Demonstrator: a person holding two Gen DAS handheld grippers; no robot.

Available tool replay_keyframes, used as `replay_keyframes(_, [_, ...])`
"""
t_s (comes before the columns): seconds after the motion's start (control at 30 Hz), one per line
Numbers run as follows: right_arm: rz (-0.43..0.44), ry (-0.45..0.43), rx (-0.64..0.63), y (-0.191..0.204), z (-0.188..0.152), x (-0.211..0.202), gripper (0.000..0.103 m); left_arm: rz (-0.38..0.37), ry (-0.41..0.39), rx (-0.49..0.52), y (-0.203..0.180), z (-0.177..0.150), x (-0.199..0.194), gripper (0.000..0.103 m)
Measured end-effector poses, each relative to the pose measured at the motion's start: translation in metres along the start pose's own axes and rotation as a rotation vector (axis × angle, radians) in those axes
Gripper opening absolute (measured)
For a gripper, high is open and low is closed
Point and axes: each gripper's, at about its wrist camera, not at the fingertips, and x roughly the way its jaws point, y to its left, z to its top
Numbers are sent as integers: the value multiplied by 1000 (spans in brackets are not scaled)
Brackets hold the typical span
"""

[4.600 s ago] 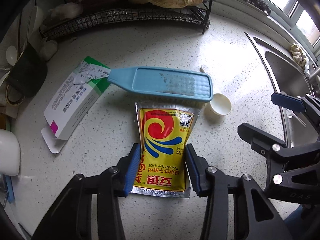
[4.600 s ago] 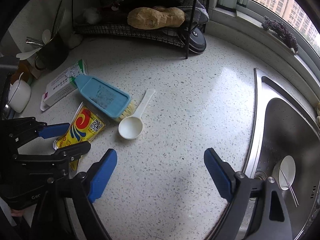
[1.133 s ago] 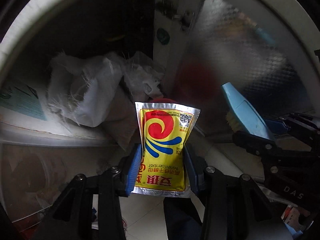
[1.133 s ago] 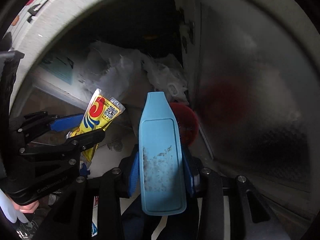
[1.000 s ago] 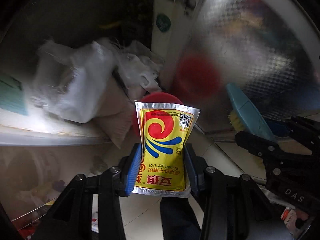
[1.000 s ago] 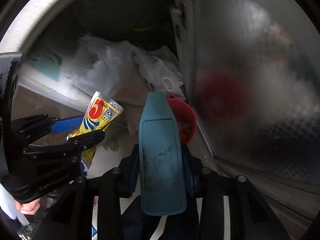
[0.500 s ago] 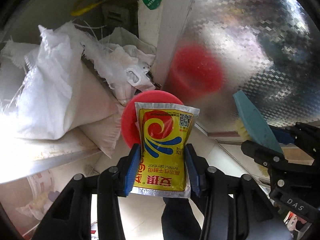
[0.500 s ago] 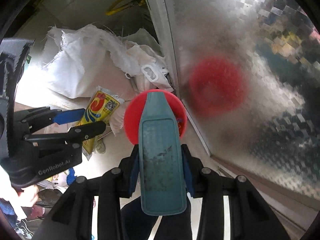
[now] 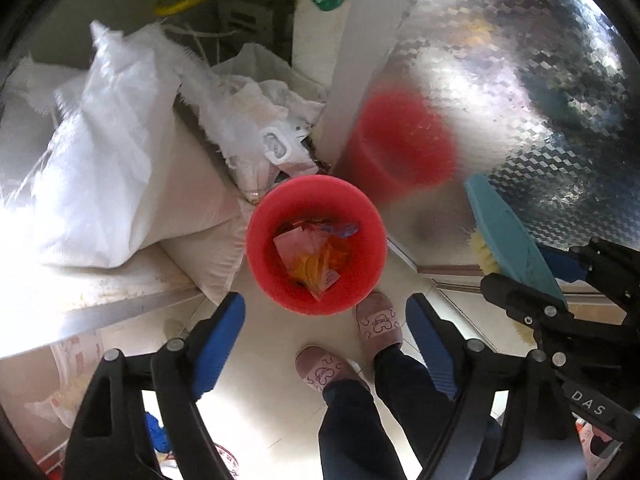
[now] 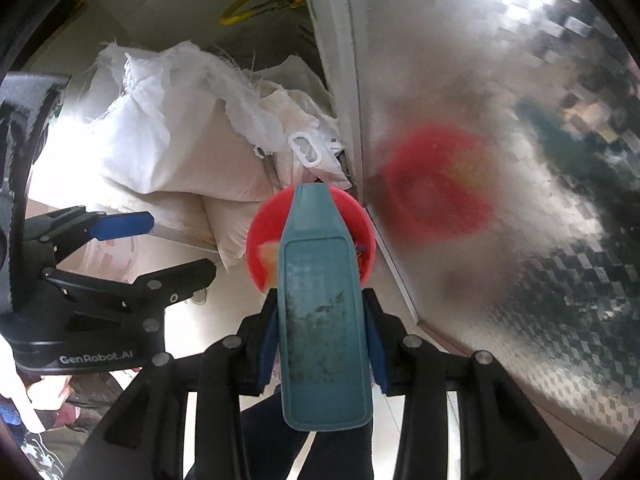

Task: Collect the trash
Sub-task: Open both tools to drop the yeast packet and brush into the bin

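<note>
A red trash bin (image 9: 256,240) stands on the floor below both grippers, with wrappers and a yellow packet (image 9: 314,266) inside. My left gripper (image 9: 324,334) is open and empty above the bin's near rim. My right gripper (image 10: 320,320) is shut on the blue scrub brush (image 10: 322,320), held over the bin (image 10: 260,236). The brush also shows in the left wrist view (image 9: 508,236), with the right gripper (image 9: 560,288) at the right. The left gripper (image 10: 132,248) shows open in the right wrist view.
White woven sacks (image 9: 108,172) are piled left of the bin. A shiny patterned metal panel (image 9: 520,100) stands on the right and reflects the bin. The person's legs and pink slippers (image 9: 376,320) are on the tiled floor near the bin.
My left gripper has opened and the yellow yeast packet has dropped out of it into the red bin. Both grippers have come closer over the bin. The right still holds the brush.
</note>
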Motion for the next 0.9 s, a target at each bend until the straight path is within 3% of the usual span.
replay_keyframes(0.57, [32,20,-217,47,13,10,36,55,-27,-182,39,-35,-17,81])
replay_keyframes(0.9, [-3,-4,-333,73,18,21,37,103,-46,-269,60,-55,-25,81])
